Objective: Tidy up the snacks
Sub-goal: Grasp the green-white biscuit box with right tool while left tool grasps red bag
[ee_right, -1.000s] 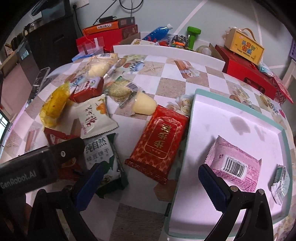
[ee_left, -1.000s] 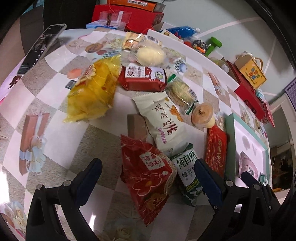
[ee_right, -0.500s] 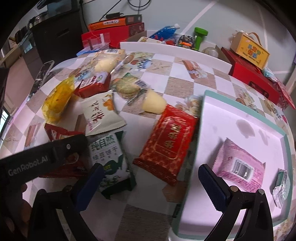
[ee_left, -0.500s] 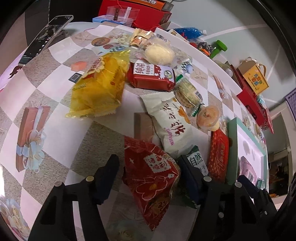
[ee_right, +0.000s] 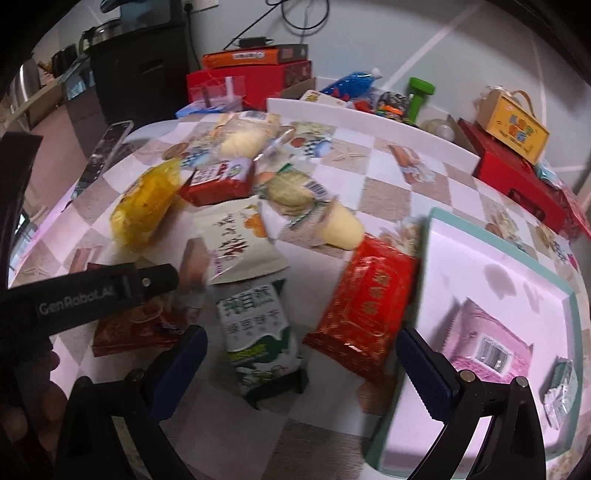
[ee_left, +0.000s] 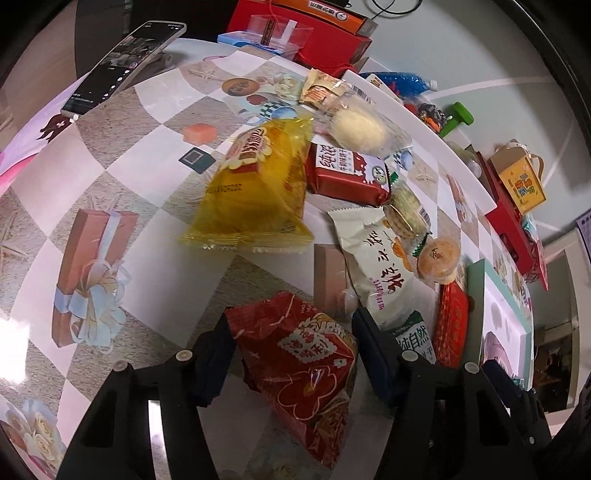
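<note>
Snacks lie heaped mid-desk (ee_left: pixel 122 192), and the left gripper (ee_left: pixel 291 345) has its jaws pressing both sides of the red packet (ee_left: pixel 303 365) at the heap's near edge, likely bound for the tray (ee_right: pixel 570 301). The right gripper (ee_right: pixel 301 363) hangs wide above the green packet (ee_right: pixel 258 332). Motion blur smears that view; the tray's far end is cut off.

A pale wall (ee_right: pixel 461 33) with white diagonal lines rises behind the checkered table (ee_right: pixel 388 177); a dark cabinet (ee_right: pixel 144 62) stands left of it.
</note>
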Motion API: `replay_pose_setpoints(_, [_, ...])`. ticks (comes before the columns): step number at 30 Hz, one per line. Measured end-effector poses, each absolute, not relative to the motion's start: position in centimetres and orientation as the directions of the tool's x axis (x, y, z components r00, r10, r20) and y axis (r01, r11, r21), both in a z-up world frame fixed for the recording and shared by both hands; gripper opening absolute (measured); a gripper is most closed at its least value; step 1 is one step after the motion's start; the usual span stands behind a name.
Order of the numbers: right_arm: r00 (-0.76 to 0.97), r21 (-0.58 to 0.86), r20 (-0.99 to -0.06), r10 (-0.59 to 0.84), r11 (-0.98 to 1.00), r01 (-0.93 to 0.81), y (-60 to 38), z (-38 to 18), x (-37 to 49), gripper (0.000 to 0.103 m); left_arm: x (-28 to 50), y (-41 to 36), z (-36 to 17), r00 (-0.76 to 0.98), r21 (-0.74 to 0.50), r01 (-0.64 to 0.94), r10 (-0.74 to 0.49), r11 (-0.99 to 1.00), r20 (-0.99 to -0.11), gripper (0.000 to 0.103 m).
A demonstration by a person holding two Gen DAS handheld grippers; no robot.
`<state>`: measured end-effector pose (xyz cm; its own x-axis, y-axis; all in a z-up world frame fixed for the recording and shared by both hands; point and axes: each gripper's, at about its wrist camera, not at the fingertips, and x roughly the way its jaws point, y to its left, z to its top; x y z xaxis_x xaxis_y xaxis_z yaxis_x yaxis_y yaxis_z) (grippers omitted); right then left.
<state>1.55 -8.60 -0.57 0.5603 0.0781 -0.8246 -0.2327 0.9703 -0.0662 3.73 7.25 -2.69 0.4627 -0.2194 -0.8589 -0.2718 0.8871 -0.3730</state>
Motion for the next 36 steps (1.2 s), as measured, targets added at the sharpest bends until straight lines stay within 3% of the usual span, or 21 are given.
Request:
replay_pose_setpoints(9, [0.522, -0.033, -0.842, 0.133, 0.954, -0.297, -6.6, -1.7, 1.8, 0.094, 3.7, 7.3, -2.7, 0.459, -0.377, -0.273, -0.224, 0.885, -0.859, 0.064])
replay_pose_setpoints(22, [0.472, 0.028, -0.866, 0.166, 0.958, -0.285, -7.1, -2.6, 2.3, 0.065, 3.8, 6.5, -2.7, 0.443, -0.394, -0.236, -0.262, 0.888, -0.858, 0.064])
replay_pose_setpoints(36, [0.475, 0.032, -0.867, 0.149, 0.969, -0.245, -7.7, -3.1, 2.7, 0.059, 3.9, 5.1, -2.7, 0.438, -0.381, -0.189, -0.269, 0.905, -0.858, 0.060])
